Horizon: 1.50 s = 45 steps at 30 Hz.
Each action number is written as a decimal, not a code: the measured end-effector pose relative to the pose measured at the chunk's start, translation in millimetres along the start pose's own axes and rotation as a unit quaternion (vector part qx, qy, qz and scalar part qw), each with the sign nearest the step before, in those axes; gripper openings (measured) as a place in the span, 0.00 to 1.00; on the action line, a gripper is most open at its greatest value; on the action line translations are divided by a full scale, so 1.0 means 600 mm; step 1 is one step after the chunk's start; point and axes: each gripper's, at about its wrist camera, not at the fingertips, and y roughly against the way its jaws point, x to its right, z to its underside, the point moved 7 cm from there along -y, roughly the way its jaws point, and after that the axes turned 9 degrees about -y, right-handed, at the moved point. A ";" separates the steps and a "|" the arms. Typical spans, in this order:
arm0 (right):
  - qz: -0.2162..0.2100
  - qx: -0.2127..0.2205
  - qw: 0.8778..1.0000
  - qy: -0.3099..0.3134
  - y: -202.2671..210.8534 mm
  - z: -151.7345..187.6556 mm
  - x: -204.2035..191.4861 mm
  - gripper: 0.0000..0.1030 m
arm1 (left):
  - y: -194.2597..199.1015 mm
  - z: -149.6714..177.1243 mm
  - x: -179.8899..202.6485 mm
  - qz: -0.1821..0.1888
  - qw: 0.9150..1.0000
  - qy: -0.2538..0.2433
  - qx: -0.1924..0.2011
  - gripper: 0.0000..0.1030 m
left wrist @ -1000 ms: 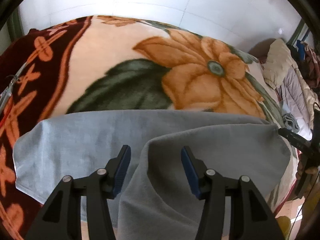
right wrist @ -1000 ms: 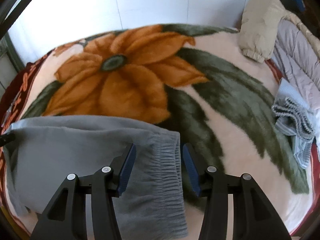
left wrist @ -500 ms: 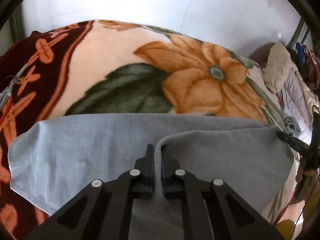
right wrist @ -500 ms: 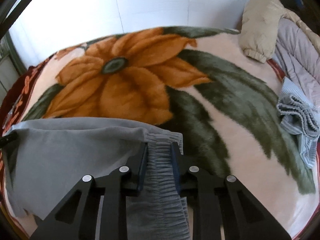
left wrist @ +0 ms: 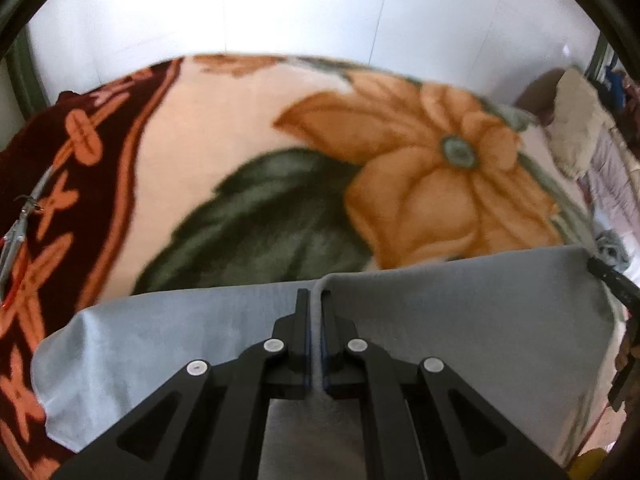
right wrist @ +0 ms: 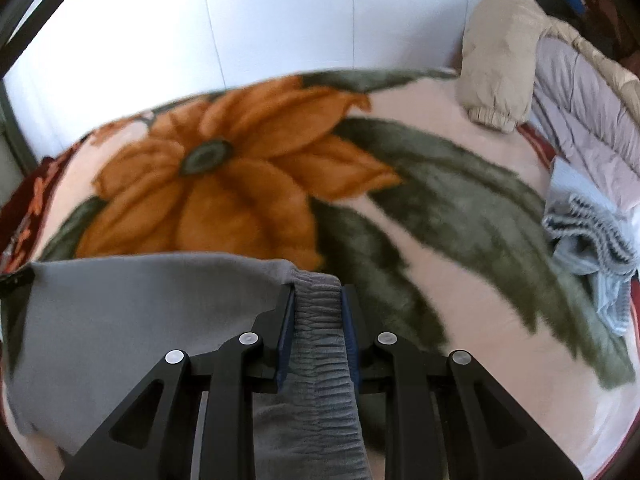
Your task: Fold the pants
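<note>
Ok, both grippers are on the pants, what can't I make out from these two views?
- Left view: the pants run off the bottom edge, behind the left gripper; its pinch depth is hidden.
- Right view: the waistband below the right gripper is cut off.
- Both views: the blanket is motion-blurred.
- Neither view shows the leg ends.

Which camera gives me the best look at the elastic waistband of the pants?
The right wrist view. There the ribbed waistband of the grey pants sits centred, pinched by the right gripper. The left wrist view shows only smooth fabric, a thin edge clamped in the left gripper; no waistband is visible.
</note>
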 end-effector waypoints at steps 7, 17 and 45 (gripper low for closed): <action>0.028 -0.005 1.000 0.001 -0.019 0.016 0.009 0.39 | -0.043 0.016 -0.003 -0.016 1.000 0.001 -0.015 0.18; 0.013 0.018 0.999 -0.038 0.065 0.003 0.017 0.50 | 0.050 0.030 -0.059 -0.008 0.998 0.060 0.004 0.56; -0.010 -0.073 0.978 -0.194 0.117 0.142 0.040 0.58 | 0.124 0.239 -0.182 -0.019 0.976 0.214 -0.033 0.59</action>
